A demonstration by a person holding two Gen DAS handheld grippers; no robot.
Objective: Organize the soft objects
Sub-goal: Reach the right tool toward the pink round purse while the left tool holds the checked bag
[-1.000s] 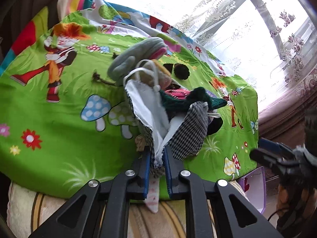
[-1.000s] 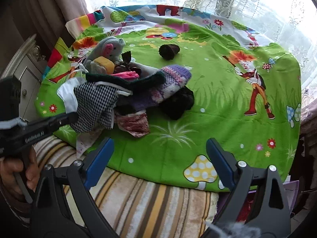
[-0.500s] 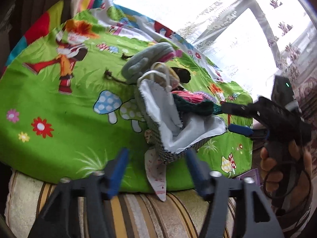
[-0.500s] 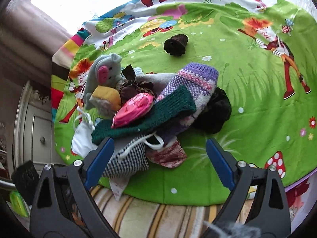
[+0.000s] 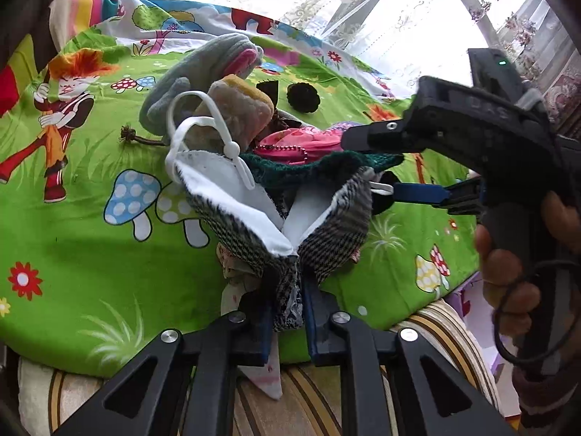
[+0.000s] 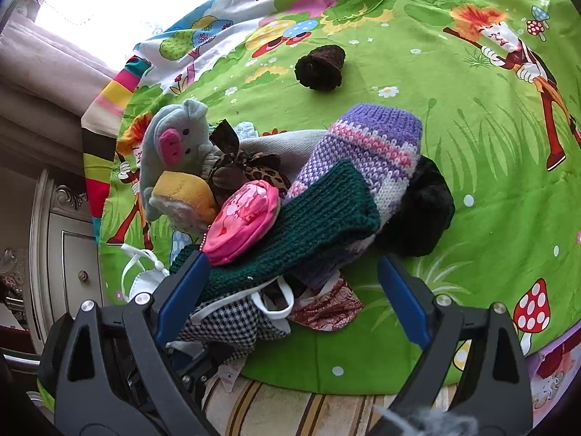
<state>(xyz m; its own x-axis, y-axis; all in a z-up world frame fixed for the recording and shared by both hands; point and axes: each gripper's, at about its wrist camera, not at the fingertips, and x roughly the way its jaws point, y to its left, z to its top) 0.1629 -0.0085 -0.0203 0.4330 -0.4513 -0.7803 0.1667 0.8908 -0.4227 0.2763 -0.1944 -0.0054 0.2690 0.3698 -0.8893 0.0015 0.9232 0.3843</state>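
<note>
A pile of soft things lies on the green cartoon cloth [image 6: 454, 116]. In it are a grey pig plush [image 6: 174, 138], a yellow plush bread [image 6: 185, 192], a pink pouch [image 6: 243, 225], a green knit band [image 6: 308, 232], a purple striped knit piece [image 6: 370, 145] and a black fuzzy item [image 6: 425, 210]. The jaws of my left gripper [image 5: 287, 290] are closing, and its pads press on the lower fold of a checkered face mask [image 5: 337, 225]. My right gripper [image 6: 290, 259] is open just above the pile's near side, over the green band.
A dark brown fuzzy item [image 6: 321, 69] sits alone further back. A red patterned cloth [image 6: 326, 305] lies under the pile's near edge. A striped cushion [image 6: 290, 407] shows below the cloth, a white cabinet [image 6: 65, 254] at left, and a curtained window [image 5: 399, 7] behind.
My left gripper held the mask, opened wide, then shut on it again lower down. My right gripper swung in from the right and came down over the pile.
</note>
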